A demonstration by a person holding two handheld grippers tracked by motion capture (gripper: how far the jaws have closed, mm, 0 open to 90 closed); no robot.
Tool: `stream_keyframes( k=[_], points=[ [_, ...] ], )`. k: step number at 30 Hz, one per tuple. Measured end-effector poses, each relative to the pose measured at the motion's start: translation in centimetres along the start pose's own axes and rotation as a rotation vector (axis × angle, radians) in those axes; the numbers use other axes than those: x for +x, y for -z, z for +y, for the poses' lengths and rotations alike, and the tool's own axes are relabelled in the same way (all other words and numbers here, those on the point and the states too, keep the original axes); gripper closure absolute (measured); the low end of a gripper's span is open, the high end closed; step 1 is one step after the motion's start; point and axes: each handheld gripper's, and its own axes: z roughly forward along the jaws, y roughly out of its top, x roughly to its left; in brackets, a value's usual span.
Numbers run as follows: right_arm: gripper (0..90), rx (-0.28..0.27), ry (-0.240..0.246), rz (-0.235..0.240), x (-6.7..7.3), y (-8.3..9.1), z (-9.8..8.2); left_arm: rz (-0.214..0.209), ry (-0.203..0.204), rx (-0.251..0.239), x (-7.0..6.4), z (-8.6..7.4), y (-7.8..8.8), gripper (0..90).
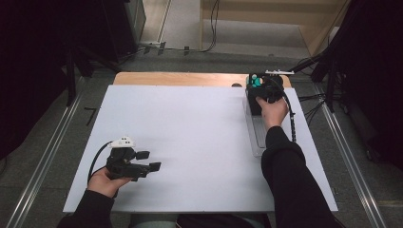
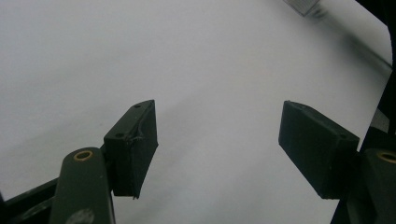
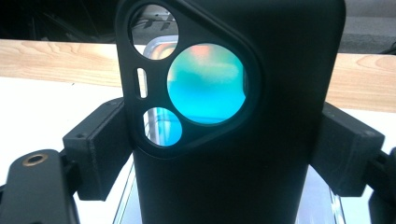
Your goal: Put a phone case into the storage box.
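Note:
My right gripper (image 3: pixel 224 149) is shut on a black phone case (image 3: pixel 233 177), its pads pressing on the case's two sides. The case stands upright with its camera cut-outs (image 3: pixel 205 84) facing the right gripper view, and something teal shows through them. In the high view this gripper (image 1: pixel 259 95) holds the case (image 1: pixel 254 103) over the far end of a clear tray (image 1: pixel 256 140) at the board's right side. At the near left my left gripper (image 1: pixel 148 160) stands open with nothing between its jaws. The left gripper view has the same gripper (image 2: pixel 217 140) above bare white board (image 2: pixel 187 56).
The white board (image 1: pixel 190 142) lies on a wooden table whose strip (image 1: pixel 180 78) shows along the far edge. A teal part (image 1: pixel 256 81) sits just beyond the right gripper. Cables (image 1: pixel 292 123) trail off the right side, and metal rails (image 1: pixel 351 156) run along the floor.

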Motion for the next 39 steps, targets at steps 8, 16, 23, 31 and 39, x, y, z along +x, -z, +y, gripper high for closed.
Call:
stream_keyframes(
  k=[8, 16, 23, 31, 39],
  points=[
    [12.2, 0.012, 0.010, -0.007, 0.1, -0.6, 0.1, 0.001, 0.006, 0.010, 0.2, 0.0, -0.1, 28.3],
    [0.0, 0.007, -0.005, 0.038, 0.1, -0.6, 0.1, 0.001, 0.007, 0.008, 0.2, 0.1, -0.2, 28.3],
    [0.0, 0.005, -0.003, 0.042, 0.3, -0.1, 0.2, 0.002, 0.019, 0.009, 0.5, 0.2, -0.3, 28.3],
    [0.0, -0.031, 0.002, 0.027, 0.1, 1.4, 0.6, -0.001, 0.012, 0.015, 0.4, 0.4, -0.5, 28.2],
    [0.0, -0.046, 0.009, 0.054, 0.4, 3.3, 1.3, -0.010, 0.023, 0.010, 0.5, 0.7, -0.5, 28.2]
  ],
)
